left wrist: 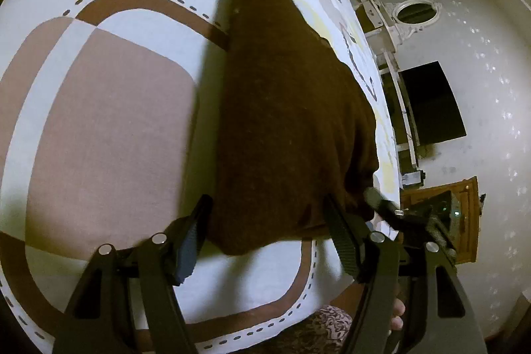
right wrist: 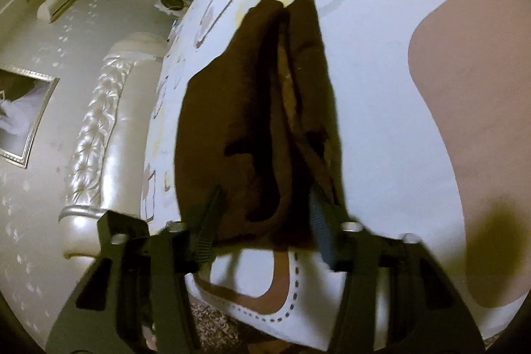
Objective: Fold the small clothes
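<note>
Lying on a patterned bedsheet (left wrist: pixel 109 121), the brown garment (left wrist: pixel 285 121) nears the bed's edge.

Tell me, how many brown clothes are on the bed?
1: the brown garment lies folded on the patterned bedsheet, just beyond both grippers; folds could hide more.

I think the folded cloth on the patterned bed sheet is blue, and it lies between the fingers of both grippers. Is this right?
Not quite: the cloth is dark brown, not blue, as both wrist views show. The rest holds: it lies folded on the patterned bed sheet, between the fingers of the left gripper and of the right gripper.
</note>
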Demonstrator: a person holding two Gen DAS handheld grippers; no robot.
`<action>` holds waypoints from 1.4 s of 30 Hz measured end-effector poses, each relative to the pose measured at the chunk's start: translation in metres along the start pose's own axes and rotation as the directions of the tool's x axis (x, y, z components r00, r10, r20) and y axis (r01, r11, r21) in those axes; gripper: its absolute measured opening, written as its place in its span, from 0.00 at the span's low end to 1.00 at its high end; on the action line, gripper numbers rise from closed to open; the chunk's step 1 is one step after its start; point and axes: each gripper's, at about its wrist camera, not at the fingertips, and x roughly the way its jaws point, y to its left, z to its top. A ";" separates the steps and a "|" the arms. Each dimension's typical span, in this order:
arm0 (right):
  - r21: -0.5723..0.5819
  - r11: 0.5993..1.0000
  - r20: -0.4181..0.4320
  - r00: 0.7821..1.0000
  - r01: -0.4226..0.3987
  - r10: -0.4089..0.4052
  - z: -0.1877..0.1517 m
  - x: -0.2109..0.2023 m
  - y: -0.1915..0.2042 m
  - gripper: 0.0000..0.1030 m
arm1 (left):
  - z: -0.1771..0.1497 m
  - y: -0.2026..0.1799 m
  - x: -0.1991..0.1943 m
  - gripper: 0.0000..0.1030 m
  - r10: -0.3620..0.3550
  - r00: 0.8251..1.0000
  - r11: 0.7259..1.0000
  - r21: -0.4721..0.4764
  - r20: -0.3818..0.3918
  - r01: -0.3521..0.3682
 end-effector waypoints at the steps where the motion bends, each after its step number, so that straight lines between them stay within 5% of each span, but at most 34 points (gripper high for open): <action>1: 0.016 1.000 -0.006 1.000 -0.016 0.016 0.001 0.001 -0.003 0.11 | 0.001 0.001 -0.001 0.66 -0.003 1.000 1.000 -0.002 -0.001 0.003; 9: 0.071 0.976 0.023 0.979 -0.206 0.204 -0.012 -0.016 -0.001 0.07 | 0.004 0.005 -0.006 0.65 0.001 1.000 1.000 -0.018 0.027 0.000; 17: 0.079 0.994 0.034 0.997 -0.078 0.075 -0.021 -0.010 -0.044 0.07 | 0.001 -0.002 0.001 0.63 0.054 0.999 0.998 0.025 0.000 -0.054; 21: 0.019 0.999 0.022 0.999 -0.041 0.041 -0.017 -0.018 -0.027 0.18 | -0.001 -0.010 0.006 0.56 0.134 0.991 0.988 0.077 -0.013 -0.132; 25: -0.066 0.998 0.087 0.996 0.004 0.002 0.003 -0.037 -0.004 0.37 | -0.003 -0.011 0.008 0.52 0.166 0.986 0.981 0.099 -0.013 -0.164; 35: -0.062 0.998 0.065 0.998 -0.003 0.007 0.112 0.021 0.014 0.38 | -0.004 -0.022 0.013 0.52 0.218 0.976 0.967 0.136 -0.010 -0.214; 36: -0.052 0.999 0.032 0.999 -0.016 0.018 0.119 0.033 0.013 0.37 | -0.004 -0.023 0.014 0.52 0.221 0.975 0.966 0.141 -0.010 -0.218; 39: -0.076 0.996 0.021 0.999 0.051 -0.050 0.130 0.047 0.012 0.06 | -0.004 -0.023 0.014 0.52 0.231 0.973 0.961 0.158 -0.011 -0.226; 42: -0.059 0.995 0.041 0.996 0.082 -0.079 0.138 0.052 0.005 0.05 | -0.005 -0.025 0.016 0.52 0.234 0.972 0.958 0.175 -0.008 -0.229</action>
